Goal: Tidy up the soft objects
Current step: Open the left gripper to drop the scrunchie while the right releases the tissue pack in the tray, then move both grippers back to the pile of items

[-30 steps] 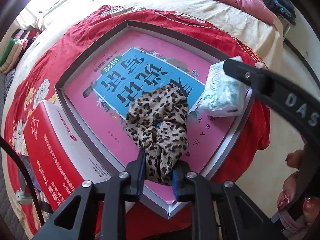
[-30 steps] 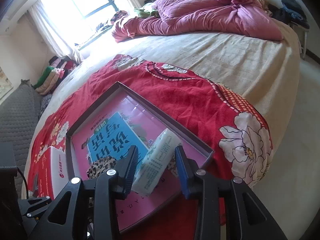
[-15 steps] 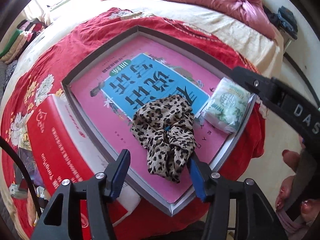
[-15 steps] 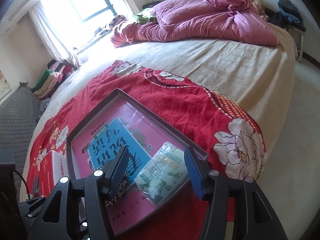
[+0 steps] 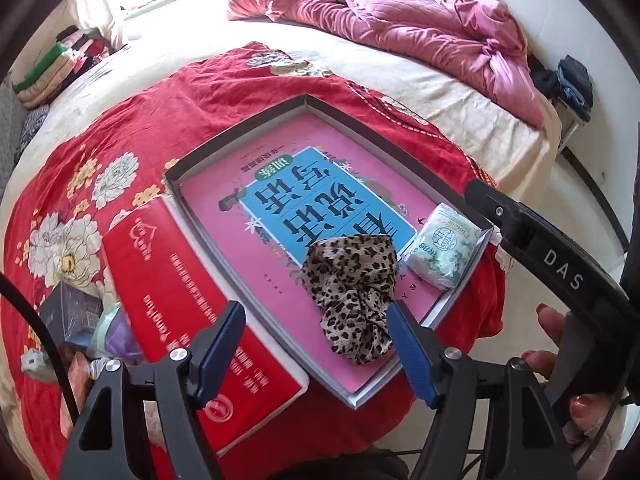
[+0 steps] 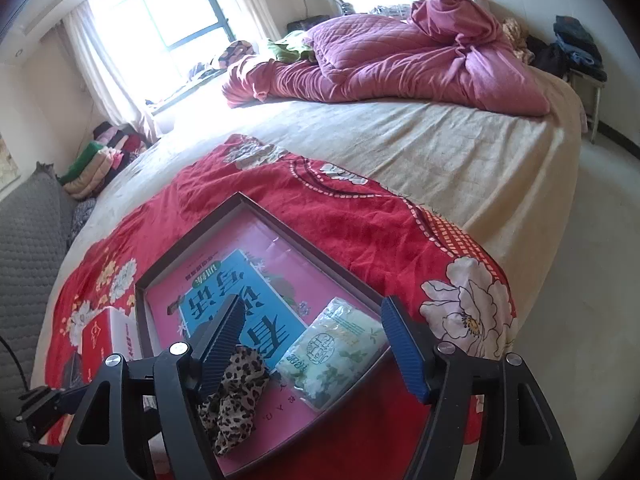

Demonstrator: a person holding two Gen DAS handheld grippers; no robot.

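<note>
A leopard-print cloth [image 5: 354,292] lies crumpled in the near corner of a shallow pink-lined box [image 5: 208,196] on the bed. A green-and-white tissue pack [image 5: 442,250] lies beside it at the box's right corner. My left gripper [image 5: 316,344] is open and empty, pulled back just short of the cloth. My right gripper [image 6: 314,342] is open and empty, held above the tissue pack [image 6: 332,354]; the cloth also shows in the right wrist view [image 6: 234,394].
A red box [image 5: 192,320] lies left of the pink-lined box on a red flowered blanket [image 5: 224,92]. Small items [image 5: 80,320] sit at the far left. A pink quilt [image 6: 400,68] is heaped at the bed's far end. Floor lies to the right.
My left gripper opened, let go of the leopard cloth and drew back. My right gripper opened off the tissue pack and lifted away. Both items now lie in the box.
</note>
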